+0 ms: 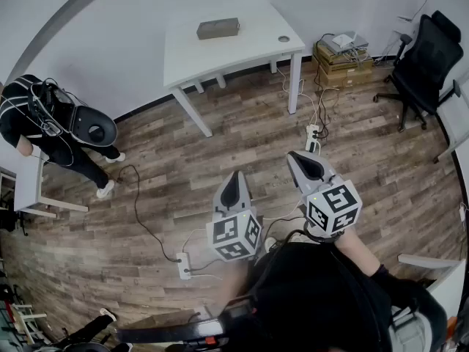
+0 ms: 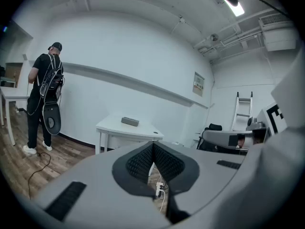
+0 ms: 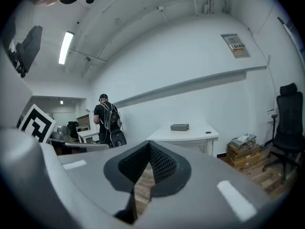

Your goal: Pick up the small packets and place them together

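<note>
Left gripper (image 1: 236, 176) and right gripper (image 1: 293, 155) are both pinched together, empty, over the wood floor (image 1: 220, 145). The only packet-like thing — a grey box (image 1: 218, 28) — sits well ahead on the white table (image 1: 245, 50), open floor between.

Between the left gripper (image 1: 236, 176), the right gripper (image 1: 299, 158) and the white desk (image 1: 242, 50) lies a broad stretch of bare wooden floor (image 1: 220, 149). It is crossed only by a power strip (image 1: 312, 138) with cables near the desk's right leg and a second power strip (image 1: 184, 266) lower left. The desk top is mostly bare, with a grey box (image 1: 218, 28) near its far edge; cardboard boxes (image 1: 342, 61) and an office chair (image 1: 425, 64) block the right, and a person (image 1: 51, 127) stands far left, well apart.
</note>
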Demonstrator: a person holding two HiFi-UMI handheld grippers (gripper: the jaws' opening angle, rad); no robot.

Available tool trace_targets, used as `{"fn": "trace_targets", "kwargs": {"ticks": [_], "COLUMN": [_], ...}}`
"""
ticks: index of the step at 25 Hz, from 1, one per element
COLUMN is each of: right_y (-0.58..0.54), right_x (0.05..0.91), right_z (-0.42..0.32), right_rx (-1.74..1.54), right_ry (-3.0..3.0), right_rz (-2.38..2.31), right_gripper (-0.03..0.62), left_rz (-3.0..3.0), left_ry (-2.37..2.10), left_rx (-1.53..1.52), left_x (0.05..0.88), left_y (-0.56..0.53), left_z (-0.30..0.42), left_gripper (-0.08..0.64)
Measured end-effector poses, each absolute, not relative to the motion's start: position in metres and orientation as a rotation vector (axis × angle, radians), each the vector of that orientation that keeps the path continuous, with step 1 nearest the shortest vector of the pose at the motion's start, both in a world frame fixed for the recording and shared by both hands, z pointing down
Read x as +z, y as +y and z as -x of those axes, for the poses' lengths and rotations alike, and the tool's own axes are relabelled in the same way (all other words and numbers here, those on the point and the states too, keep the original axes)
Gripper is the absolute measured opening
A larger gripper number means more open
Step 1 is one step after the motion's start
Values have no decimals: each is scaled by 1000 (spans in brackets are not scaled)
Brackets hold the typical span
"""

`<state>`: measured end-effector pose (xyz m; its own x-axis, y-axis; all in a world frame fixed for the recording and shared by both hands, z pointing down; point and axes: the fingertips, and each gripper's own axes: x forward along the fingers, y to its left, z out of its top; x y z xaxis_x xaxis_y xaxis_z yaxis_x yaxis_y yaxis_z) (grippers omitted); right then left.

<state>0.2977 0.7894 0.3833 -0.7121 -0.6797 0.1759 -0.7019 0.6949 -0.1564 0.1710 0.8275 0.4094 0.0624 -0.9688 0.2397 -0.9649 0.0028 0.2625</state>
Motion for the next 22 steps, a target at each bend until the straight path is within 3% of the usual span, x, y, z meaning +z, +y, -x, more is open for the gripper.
{"fn": "trace_targets", "kwargs": {"ticks": [13,22], "right_y": [794,792], "right_x": [378,371], "right_z": [-307,-372], "right_rx": [352,313], "right_ry": [-2857,-2874], "right_rz": [-1147,-1191], "right_gripper": [0,0], "left_rz": [-1987,-1804], "left_ry": [-1938,-2103], "left_rx": [-5,21], "left_x": [411,420], "left_y": [833,861], "left_z": [-176,-153], "left_gripper": [-2,-2]}}
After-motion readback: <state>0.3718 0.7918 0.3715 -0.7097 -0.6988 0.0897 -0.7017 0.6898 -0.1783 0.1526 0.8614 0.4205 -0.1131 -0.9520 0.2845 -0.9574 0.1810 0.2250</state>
